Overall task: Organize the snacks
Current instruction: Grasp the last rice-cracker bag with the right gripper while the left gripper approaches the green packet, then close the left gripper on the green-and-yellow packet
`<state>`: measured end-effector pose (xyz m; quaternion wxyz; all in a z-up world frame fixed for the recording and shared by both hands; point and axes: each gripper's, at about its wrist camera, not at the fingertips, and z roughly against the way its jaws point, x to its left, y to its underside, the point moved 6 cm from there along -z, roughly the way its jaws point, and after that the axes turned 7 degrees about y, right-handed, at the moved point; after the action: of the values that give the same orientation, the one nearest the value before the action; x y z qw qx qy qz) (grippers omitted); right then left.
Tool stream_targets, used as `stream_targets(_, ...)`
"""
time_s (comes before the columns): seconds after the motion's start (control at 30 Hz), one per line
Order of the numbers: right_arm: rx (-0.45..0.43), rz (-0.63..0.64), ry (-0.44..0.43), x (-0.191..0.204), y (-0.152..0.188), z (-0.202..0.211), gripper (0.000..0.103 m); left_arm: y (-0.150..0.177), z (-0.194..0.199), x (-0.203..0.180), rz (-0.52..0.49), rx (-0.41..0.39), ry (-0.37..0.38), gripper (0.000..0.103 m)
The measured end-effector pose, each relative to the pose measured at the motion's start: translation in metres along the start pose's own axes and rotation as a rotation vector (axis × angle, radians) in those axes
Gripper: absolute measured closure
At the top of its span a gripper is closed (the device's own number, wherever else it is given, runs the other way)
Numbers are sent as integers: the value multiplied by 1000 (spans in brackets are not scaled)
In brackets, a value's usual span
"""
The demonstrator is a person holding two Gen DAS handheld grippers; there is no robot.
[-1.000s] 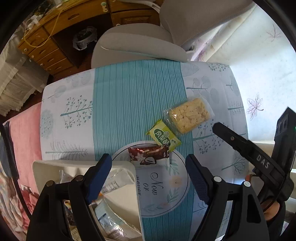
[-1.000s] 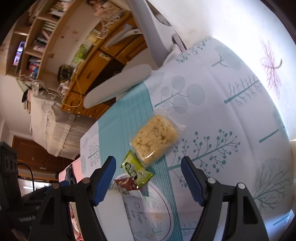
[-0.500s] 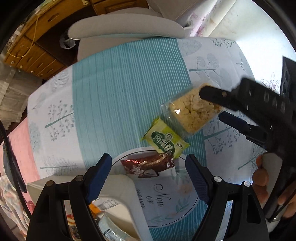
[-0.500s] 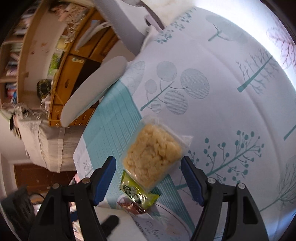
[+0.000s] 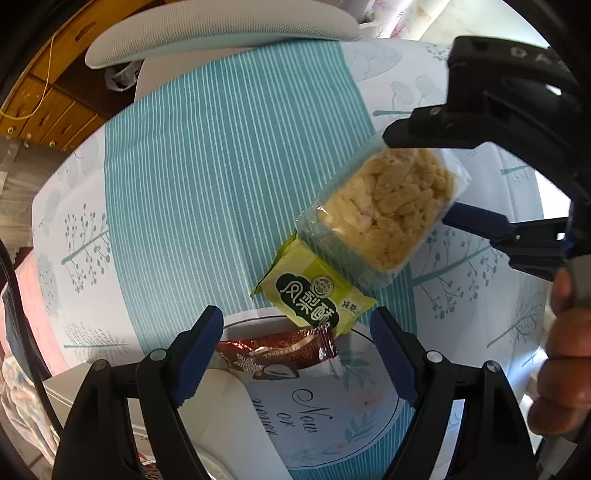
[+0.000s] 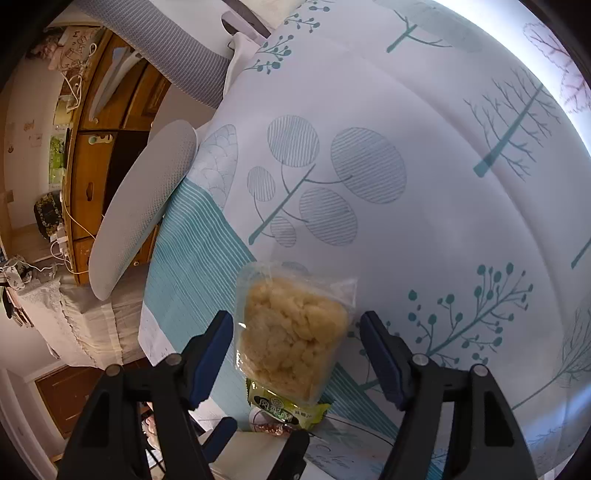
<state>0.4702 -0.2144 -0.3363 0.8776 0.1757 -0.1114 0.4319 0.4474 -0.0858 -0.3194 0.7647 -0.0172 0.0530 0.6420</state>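
A clear bag of yellow puffed snack [image 5: 384, 210] [image 6: 291, 332] lies on the teal-striped tablecloth [image 5: 203, 184]. My right gripper [image 5: 417, 177] [image 6: 295, 350] is open and straddles the bag, its blue pads [image 6: 216, 350] close beside the wrapper on both sides. A green packet [image 5: 310, 291] [image 6: 286, 410] lies partly under the bag's near corner. A red-brown packet [image 5: 273, 354] lies right behind it. My left gripper [image 5: 295, 354] points down, open, with the red-brown packet between its fingers.
A white box [image 5: 218, 413] with wrapped snacks in it stands at the lower left, against the red-brown packet. A grey chair [image 5: 221, 33] stands at the table's far edge, with wooden drawers [image 6: 88, 177] behind. A person's hand [image 5: 565, 362] holds the right gripper.
Both grippers have come down toward the table. The right one has rolled and closed in around the clear bag. The left one now frames the red-brown packet.
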Motion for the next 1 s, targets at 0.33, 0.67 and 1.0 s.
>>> stream_targets(0.33,11,-16,-12,-5,-4,1,49,-19,-22,3,18,10,-16,22)
stream_targets(0.67,-24,-71,-65,-29,-8,20,64,-32,-32,-4,28,2,12,31)
stream_targets(1.0,-65,-119,-84,-72,-5,50,66,-39,-32,-5,32,-53,18,42)
